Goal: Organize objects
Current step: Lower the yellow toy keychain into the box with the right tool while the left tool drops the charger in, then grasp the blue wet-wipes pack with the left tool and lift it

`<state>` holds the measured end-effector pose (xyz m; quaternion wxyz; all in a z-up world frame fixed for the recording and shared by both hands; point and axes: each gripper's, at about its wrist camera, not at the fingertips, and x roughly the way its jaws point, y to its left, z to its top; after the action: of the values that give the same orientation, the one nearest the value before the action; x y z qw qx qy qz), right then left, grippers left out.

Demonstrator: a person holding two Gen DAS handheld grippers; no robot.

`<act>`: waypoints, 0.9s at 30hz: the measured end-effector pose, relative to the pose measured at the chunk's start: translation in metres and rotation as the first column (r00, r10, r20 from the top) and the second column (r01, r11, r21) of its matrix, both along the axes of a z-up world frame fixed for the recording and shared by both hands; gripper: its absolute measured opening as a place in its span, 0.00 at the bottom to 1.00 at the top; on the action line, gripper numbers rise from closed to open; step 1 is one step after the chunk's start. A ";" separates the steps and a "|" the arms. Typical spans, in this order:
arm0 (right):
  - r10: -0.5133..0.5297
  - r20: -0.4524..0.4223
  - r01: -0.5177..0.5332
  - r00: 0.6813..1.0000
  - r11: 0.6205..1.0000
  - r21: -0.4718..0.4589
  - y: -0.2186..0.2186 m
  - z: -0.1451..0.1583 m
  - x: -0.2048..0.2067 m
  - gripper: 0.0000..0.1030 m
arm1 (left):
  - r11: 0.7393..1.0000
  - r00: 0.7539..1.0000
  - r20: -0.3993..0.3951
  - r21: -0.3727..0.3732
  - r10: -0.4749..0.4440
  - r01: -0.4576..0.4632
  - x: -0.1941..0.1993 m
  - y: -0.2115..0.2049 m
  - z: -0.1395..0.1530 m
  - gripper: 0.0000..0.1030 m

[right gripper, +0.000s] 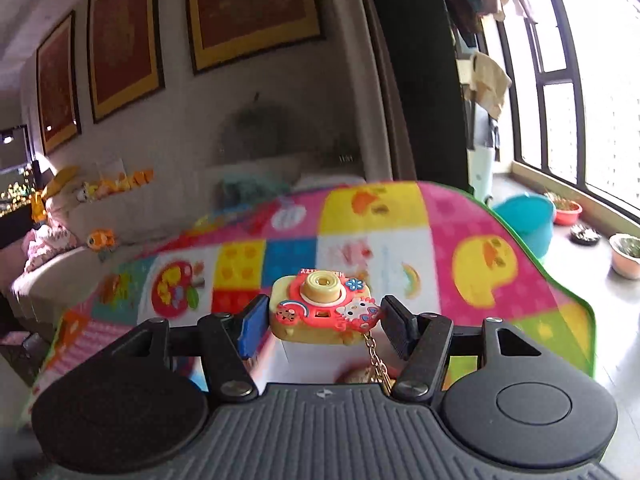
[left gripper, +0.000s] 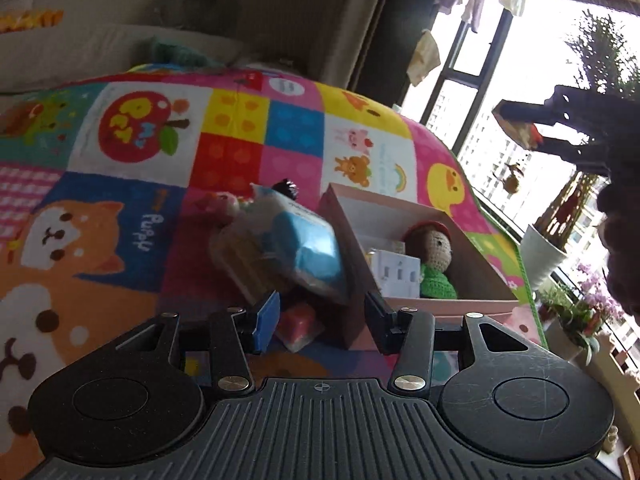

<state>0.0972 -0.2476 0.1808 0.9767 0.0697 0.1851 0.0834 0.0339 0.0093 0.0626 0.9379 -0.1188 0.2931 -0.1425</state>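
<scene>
A pink open box point(left gripper: 352, 240) lies on the patchwork play mat point(left gripper: 240, 120); inside it are a crocheted doll point(left gripper: 434, 258) and a small white box point(left gripper: 394, 272). A pile of clear packets with blue contents point(left gripper: 296, 248) leans on the box's left wall. My left gripper point(left gripper: 322, 316) is open and empty, just in front of the box's near corner. My right gripper point(right gripper: 322, 320) is shut on a yellow and red toy camera point(right gripper: 320, 306) with a gold chain point(right gripper: 378, 364) and holds it above the mat. It also shows in the left wrist view point(left gripper: 536, 128), raised at the upper right.
A red and white packet point(left gripper: 298, 326) lies between my left fingers, low on the mat. A sofa with soft toys point(right gripper: 60, 220) runs along the wall behind. A teal basin point(right gripper: 528, 220) and plant pots point(right gripper: 626, 254) stand on the floor by the window.
</scene>
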 end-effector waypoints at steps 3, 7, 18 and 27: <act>-0.033 -0.035 0.032 0.999 0.999 -0.031 0.018 0.000 0.032 0.71 | 1.000 0.999 -0.045 -0.003 0.028 -0.028 -0.003 0.023 -0.009 0.50; 0.007 -0.076 -0.008 0.997 1.000 -0.012 0.027 -0.024 0.019 0.81 | 0.997 0.992 -0.111 -0.030 0.065 -0.068 0.006 0.047 -0.022 0.49; 0.047 -0.199 -0.086 0.979 0.977 -0.196 0.049 -0.135 -0.092 0.83 | 0.993 0.998 -0.059 -0.109 0.037 -0.044 0.091 0.007 -0.003 0.50; 0.039 -0.244 -0.074 0.969 0.988 -0.134 0.043 -0.173 -0.121 0.88 | 0.999 0.993 -0.116 0.042 0.030 -0.025 0.129 -0.034 -0.027 0.60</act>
<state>-0.0237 -0.2047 0.0075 0.9467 0.0042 0.3097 0.0888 0.1633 -0.0243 0.0358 0.9232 -0.1122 0.3487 -0.1165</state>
